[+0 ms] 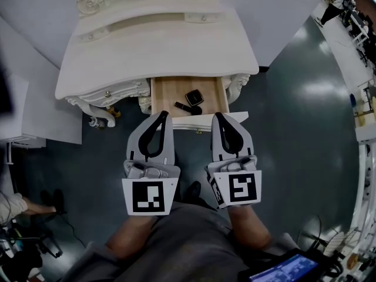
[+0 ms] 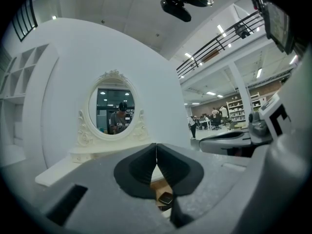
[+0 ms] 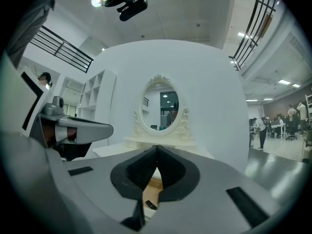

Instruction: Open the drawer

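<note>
The cream dressing table [image 1: 158, 57] has its middle drawer [image 1: 167, 93] pulled out, so the wooden bottom shows. A dark square compact [image 1: 194, 97] and a small black stick [image 1: 183, 106] lie inside. My left gripper [image 1: 163, 115] and right gripper [image 1: 217, 116] hover side by side over the drawer's white front [image 1: 200, 123], both shut with nothing between the jaws. In the left gripper view the closed tips [image 2: 156, 145] point at the oval mirror [image 2: 114, 104], with the compact [image 2: 165, 197] below. In the right gripper view the shut tips [image 3: 156, 147] face the mirror [image 3: 162, 104], above the drawer [image 3: 153, 186].
The table's carved legs [image 1: 100, 117] stand on a dark glossy floor [image 1: 294, 116]. A white board [image 1: 35, 116] lies at the left and a cluttered white bench [image 1: 352, 46] runs along the right. The person's knees [image 1: 188, 239] are just below the grippers.
</note>
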